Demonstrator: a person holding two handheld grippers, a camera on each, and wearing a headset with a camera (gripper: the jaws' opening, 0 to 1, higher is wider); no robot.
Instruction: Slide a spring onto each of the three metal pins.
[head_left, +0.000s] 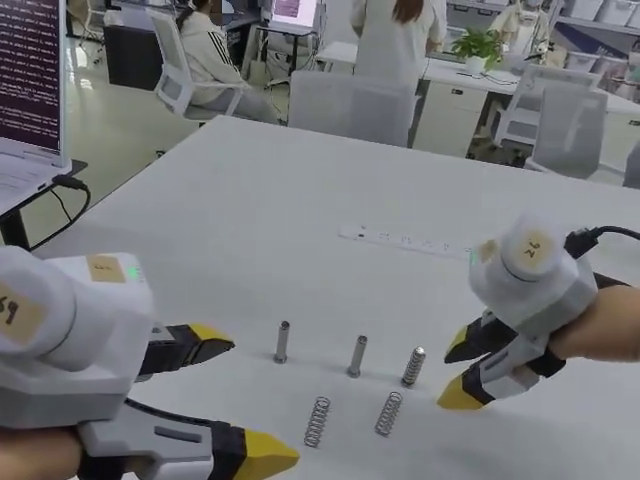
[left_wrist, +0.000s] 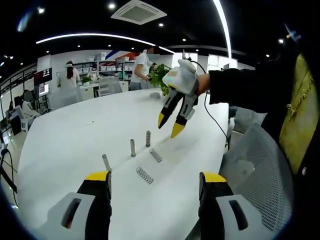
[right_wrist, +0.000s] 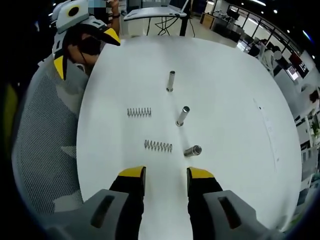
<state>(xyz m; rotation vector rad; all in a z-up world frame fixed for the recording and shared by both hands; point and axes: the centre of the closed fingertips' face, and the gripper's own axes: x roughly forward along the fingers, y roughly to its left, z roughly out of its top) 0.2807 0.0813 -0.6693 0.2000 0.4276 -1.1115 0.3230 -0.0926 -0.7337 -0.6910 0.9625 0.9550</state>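
**One pin sprung, two springs loose near the table's edge**

Three short, upright silver metal pins stand in a row on the broad white table (head_left: 300, 200). The left pin (head_left: 282, 342) and the middle pin (head_left: 357, 356) are bare. The right pin (head_left: 414, 367) looks wrapped in coils, so it probably carries its spring, though it is small here. Two silver coil springs lie flat just in front of the row, the left spring (head_left: 317, 421) and the right spring (head_left: 388, 413).

The right gripper (head_left: 458, 372) hovers just beside the right pin, its yellow-tipped jaws apart and empty. The left gripper (head_left: 240, 395) sits low, left of the row, with its jaws wide apart and nothing between them.

The main risk is the springs themselves. They are round and light, so an off-centre pinch could squirt one out or set it rolling. In the right gripper view they lie between the pins and the table's near edge, with a grey mesh chair (right_wrist: 45, 150) just beyond. A low jaw could also knock a pin; I cannot tell whether the pins are fixed.

Beyond the row the tabletop is bare, except for a thin pale strip (head_left: 405, 240) well apart, so there is free room above and on the far side.
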